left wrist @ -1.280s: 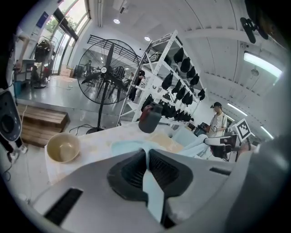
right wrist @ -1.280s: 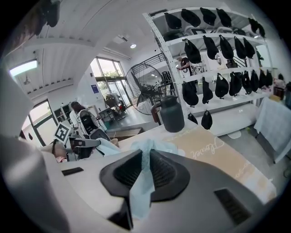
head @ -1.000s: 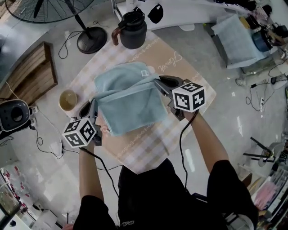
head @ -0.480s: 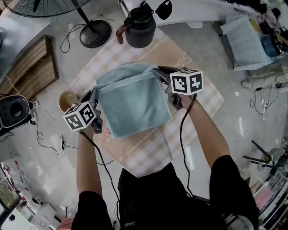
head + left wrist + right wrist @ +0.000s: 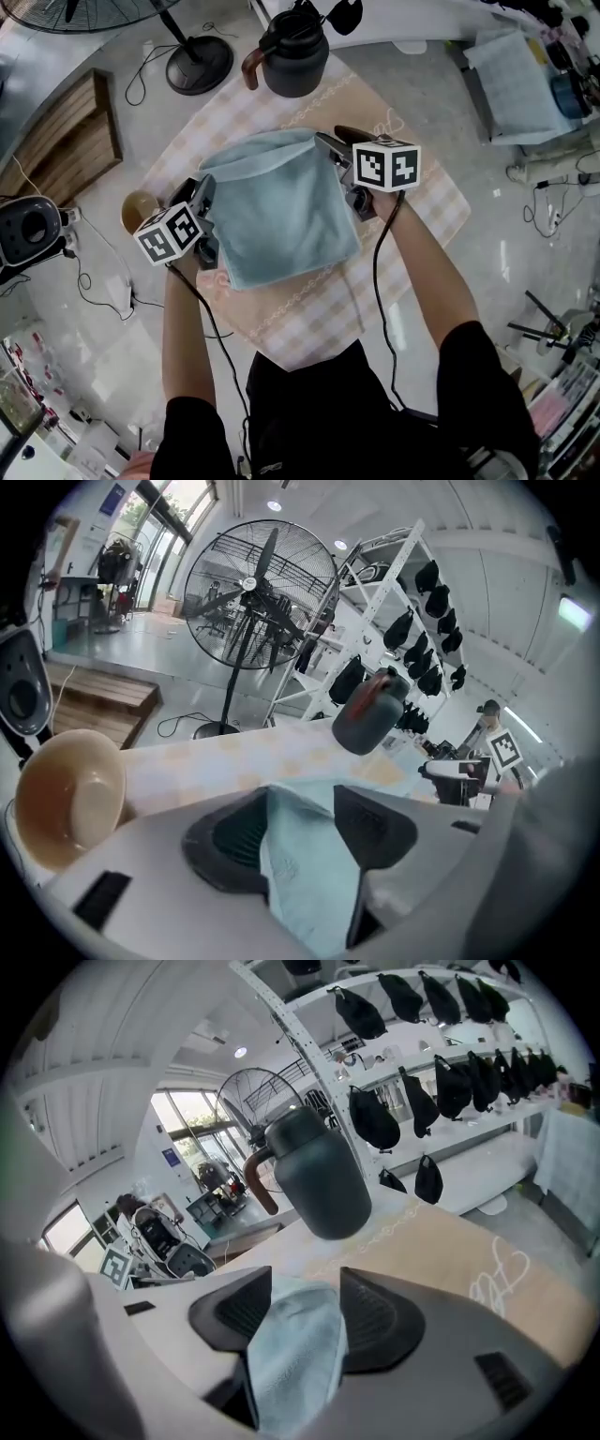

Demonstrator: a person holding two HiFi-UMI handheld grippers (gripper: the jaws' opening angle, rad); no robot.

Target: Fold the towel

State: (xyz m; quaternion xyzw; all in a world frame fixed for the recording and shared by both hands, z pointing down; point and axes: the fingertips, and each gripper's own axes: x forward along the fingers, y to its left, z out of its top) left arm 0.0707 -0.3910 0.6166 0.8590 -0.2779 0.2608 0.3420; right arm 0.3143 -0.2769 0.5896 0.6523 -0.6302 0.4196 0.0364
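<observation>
Fan [image 5: 199,67] cut off at top edge; bowl [image 5: 134,208] half hidden beside towel [image 5: 281,211]

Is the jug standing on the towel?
No, the jug stands at the far corner of the checked cloth, with bare cloth showing between it and the towel.

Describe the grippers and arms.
The left gripper and right gripper are grey, with ribbed black pads and a white cube of black square markers; black cables trail back. Short black sleeves. Both jaws have just been opening, towel between them.
</observation>
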